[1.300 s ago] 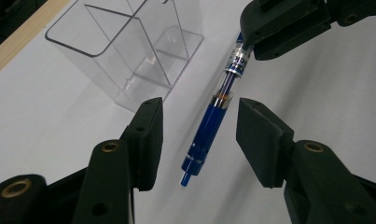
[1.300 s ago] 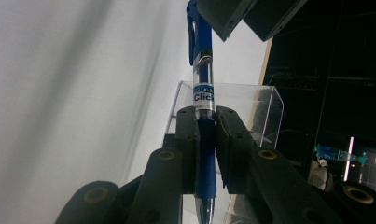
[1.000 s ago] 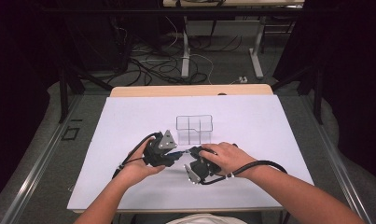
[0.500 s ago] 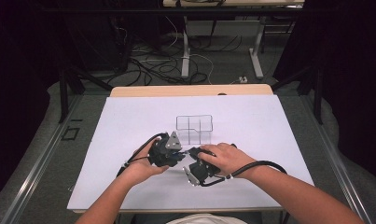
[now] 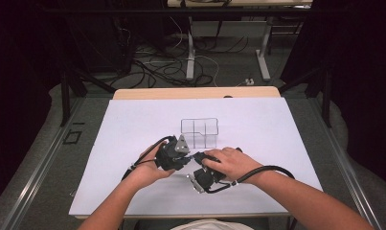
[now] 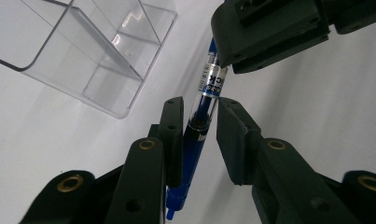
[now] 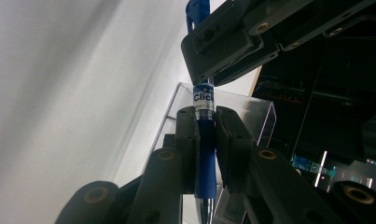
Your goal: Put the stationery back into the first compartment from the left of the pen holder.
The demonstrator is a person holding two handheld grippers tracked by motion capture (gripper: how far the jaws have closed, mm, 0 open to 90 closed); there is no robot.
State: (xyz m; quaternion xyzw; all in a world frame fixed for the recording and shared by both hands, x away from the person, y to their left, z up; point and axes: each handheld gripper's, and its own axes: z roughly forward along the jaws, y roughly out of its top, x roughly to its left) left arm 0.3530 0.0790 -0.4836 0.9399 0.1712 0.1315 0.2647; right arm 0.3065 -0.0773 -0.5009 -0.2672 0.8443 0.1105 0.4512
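Observation:
A blue click pen [image 6: 207, 84] with a clear barrel hangs above the white table between both grippers. My right gripper [image 7: 205, 110] is shut on the pen [image 7: 205, 140] at its blue lower part. My left gripper [image 6: 199, 100] is open, its jaws standing on either side of the barrel; one jaw lies against it and a gap shows at the other. In the high view the left gripper [image 5: 189, 156] and the right gripper [image 5: 198, 160] meet tip to tip near the table's front middle. A clear divided organizer [image 5: 200, 132] stands just beyond them.
The organizer [image 6: 83, 51] has several empty compartments and sits close beside the pen. The white table top [image 5: 277, 129] stretches wide on both sides. Dark floor with cables and table legs lies beyond the far wooden edge [image 5: 195, 92].
My left gripper has moved right and slightly away from me until its jaws straddle the pen held by the right gripper. The right hand has barely moved.

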